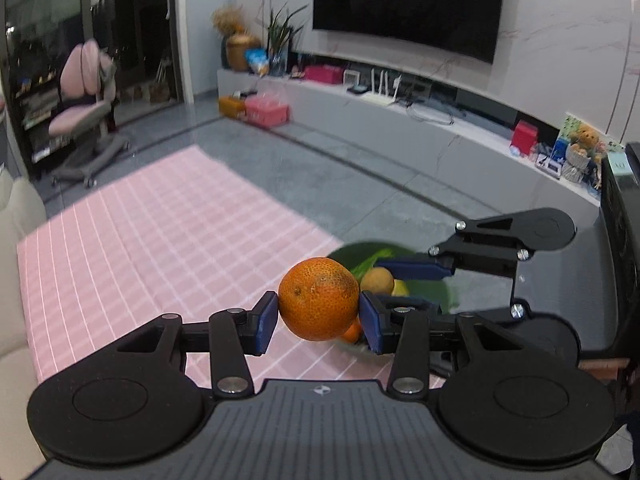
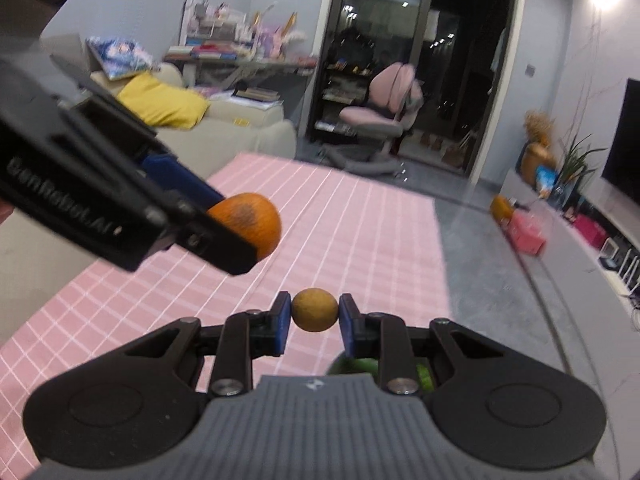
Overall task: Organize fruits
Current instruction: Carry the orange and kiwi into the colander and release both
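Observation:
My left gripper (image 1: 318, 312) is shut on a large orange (image 1: 318, 304), with a blue pad pressed on each side, held in the air above the pink checked cloth (image 1: 160, 240). My right gripper (image 2: 315, 310) is shut on a small round tan fruit (image 2: 314, 309). The right wrist view shows the left gripper (image 2: 236, 224) at the upper left, carrying the orange (image 2: 256, 220). In the left wrist view the right gripper (image 1: 384, 274) comes in from the right with the tan fruit (image 1: 378, 280). Below both sits a green bowl (image 1: 430, 290) holding a yellow fruit (image 1: 401, 289) and a small orange one (image 1: 353, 333).
The cloth covers a low table with a pale sofa (image 2: 248, 132) and yellow cushion (image 2: 160, 104) behind it. A pink chair (image 1: 84, 96) stands by a dark glass door. A long white media shelf (image 1: 400, 120) under a television (image 1: 408, 0) carries boxes and plants.

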`<state>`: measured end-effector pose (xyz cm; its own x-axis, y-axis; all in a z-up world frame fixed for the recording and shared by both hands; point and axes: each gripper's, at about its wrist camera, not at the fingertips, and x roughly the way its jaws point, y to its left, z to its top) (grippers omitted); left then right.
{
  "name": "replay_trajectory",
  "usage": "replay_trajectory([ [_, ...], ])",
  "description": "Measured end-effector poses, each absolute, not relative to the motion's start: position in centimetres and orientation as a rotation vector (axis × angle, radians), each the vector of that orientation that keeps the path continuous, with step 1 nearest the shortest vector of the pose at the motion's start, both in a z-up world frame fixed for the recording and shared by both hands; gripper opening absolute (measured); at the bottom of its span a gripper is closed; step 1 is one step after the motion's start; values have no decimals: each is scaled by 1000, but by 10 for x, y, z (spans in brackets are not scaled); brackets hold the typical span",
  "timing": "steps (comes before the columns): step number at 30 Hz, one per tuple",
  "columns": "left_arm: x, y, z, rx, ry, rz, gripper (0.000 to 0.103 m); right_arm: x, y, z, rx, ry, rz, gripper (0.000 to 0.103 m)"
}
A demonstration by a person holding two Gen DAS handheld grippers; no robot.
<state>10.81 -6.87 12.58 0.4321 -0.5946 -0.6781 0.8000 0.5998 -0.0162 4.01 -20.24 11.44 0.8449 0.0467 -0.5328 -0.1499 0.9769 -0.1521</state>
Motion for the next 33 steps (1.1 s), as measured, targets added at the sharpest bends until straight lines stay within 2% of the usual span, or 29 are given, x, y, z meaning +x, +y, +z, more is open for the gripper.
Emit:
replay_trajectory([
  [6,87,-98,141,369,653,-920,50,19,-236,154,-174,501,55,22],
  [12,79,-128,124,386,665,-947,50,4,-273,161,-148,499,11,22],
  [33,114,-181,23,411,845,-994,50,45,-345,49,-63,730,-28,22],
])
